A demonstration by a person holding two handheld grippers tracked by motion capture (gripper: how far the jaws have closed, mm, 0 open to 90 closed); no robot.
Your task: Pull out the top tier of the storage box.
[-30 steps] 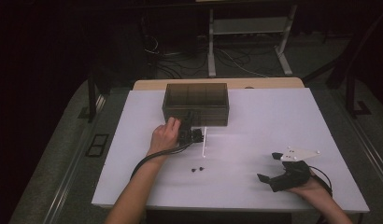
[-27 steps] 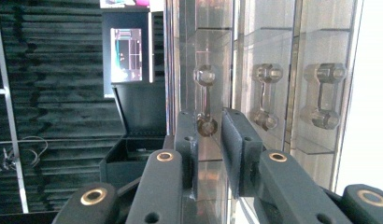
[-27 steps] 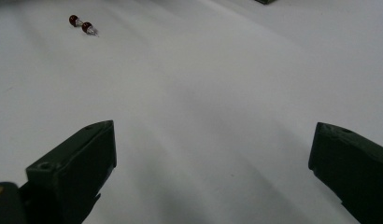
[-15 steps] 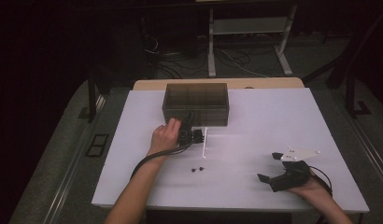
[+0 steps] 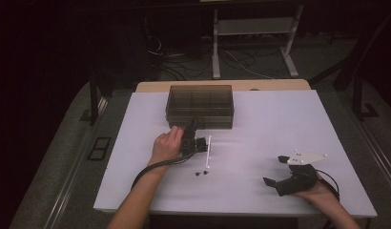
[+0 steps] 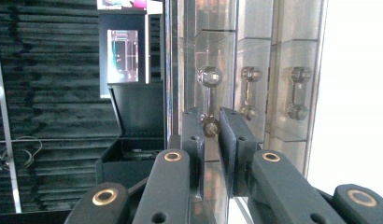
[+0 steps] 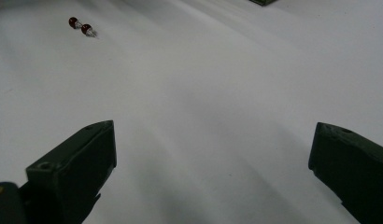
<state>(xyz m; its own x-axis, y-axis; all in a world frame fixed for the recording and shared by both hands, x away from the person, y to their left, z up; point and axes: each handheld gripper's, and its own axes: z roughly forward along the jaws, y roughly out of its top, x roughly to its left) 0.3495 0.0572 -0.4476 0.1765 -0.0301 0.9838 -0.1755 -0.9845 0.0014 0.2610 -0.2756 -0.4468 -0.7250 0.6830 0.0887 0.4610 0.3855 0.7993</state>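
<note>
High view: left gripper (image 5: 192, 138) sits at the near front wall of the smoky transparent drawer box (image 5: 200, 106) on the white desk (image 5: 260, 138), left hand (image 5: 166, 145) behind it; fingers aimed away from the person, into the box face. A thin white strip (image 5: 209, 151) lies just right of the gripper, and two small dark beads (image 5: 200, 172) lie nearer the person. Right gripper (image 5: 279, 172) rests well apart at the near right of the desk, so the left hand is plainly the nearer one to the box. Left gripper view: the clear dumbbell-shaped drawer handle (image 6: 208, 100) lies straight ahead, its long axis running along the fingers' reach, lower knob between the two pads; fingers (image 6: 193, 140) have just been closing and now look pinched on that knob, gap small. Two more handles (image 6: 248, 93) lie off to the side. Judgement: next pull should run straight back along the drawer's travel. Right gripper view: fingers (image 7: 77, 163) spread wide over bare desk, grasping nothing; two red beads (image 7: 80, 26) far ahead to the left.
</note>
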